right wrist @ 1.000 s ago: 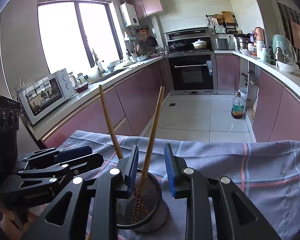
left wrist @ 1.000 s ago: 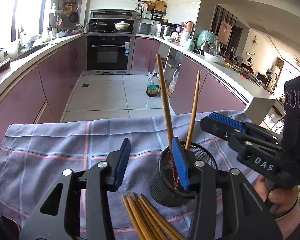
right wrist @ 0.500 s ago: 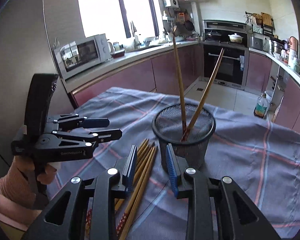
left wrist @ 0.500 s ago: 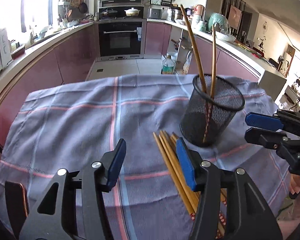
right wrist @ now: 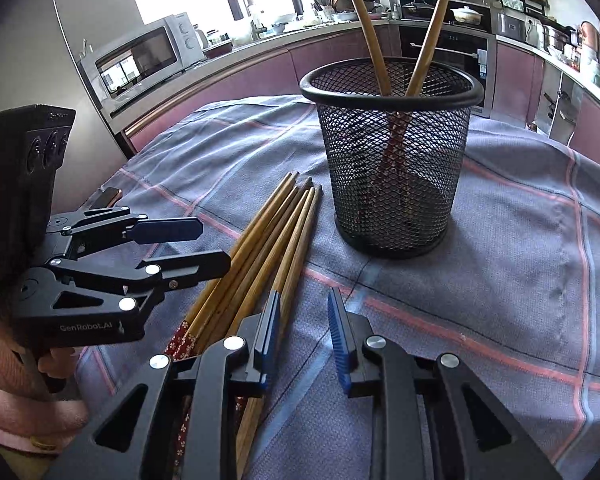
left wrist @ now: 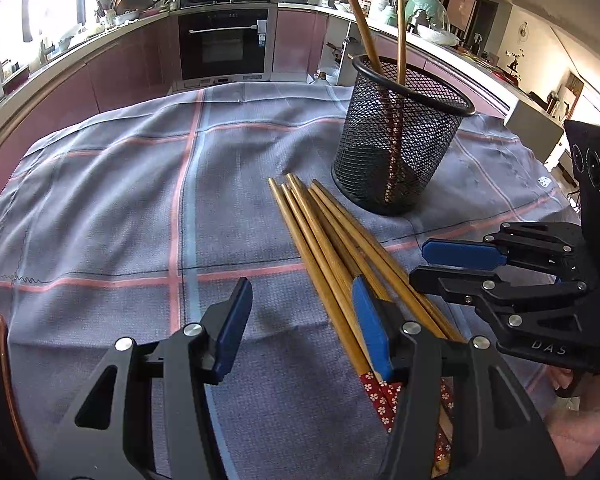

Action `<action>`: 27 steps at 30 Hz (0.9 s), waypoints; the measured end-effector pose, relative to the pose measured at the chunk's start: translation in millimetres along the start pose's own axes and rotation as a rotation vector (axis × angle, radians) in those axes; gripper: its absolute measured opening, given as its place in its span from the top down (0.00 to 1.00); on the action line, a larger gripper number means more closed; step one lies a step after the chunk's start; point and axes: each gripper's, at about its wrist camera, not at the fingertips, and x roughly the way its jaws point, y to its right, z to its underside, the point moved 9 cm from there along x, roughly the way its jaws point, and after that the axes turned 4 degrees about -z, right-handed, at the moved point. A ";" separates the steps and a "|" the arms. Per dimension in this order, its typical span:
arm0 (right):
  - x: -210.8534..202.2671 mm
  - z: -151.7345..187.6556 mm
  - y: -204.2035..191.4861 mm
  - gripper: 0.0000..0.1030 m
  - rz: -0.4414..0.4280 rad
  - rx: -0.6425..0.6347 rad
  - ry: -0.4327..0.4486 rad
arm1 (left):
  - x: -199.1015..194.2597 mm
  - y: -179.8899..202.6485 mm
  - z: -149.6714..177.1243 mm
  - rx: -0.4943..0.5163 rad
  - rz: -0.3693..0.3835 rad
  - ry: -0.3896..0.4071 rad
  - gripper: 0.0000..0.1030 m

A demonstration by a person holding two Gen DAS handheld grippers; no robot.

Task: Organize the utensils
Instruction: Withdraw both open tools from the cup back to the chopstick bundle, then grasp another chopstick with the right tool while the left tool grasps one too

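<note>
I see both my left gripper (left wrist: 302,322) and right gripper (right wrist: 304,336) gaping and empty over the loose chopsticks (left wrist: 332,240), lying on the cloth (left wrist: 120,200) beside the mesh holder (left wrist: 400,140)

On my desk the cloth (left wrist: 140,184) lies under everything. The mesh holder (right wrist: 392,160) stands toward the far side with two chopsticks (right wrist: 428,32) in it, crossing, I think, near its bottom. The loose chopsticks (left wrist: 332,240) lie bundled just before it, between my left claw (left wrist: 300,328) and right claw (right wrist: 304,336).
</note>
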 end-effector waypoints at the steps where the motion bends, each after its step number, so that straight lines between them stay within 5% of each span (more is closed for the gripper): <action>1: 0.2 0.6 -1.2 0.77 -0.002 0.000 -0.001 | -0.2 1.9 0.0 0.005 0.005 -0.001 0.50; 16: 4.8 -1.9 -2.9 0.78 0.047 -0.033 -0.021 | 5.3 -4.7 5.0 -0.002 0.012 -0.028 0.58; 27: 6.8 -2.3 -1.0 0.78 0.046 -0.020 -0.021 | 3.0 -10.4 10.1 -0.045 0.132 -0.047 0.71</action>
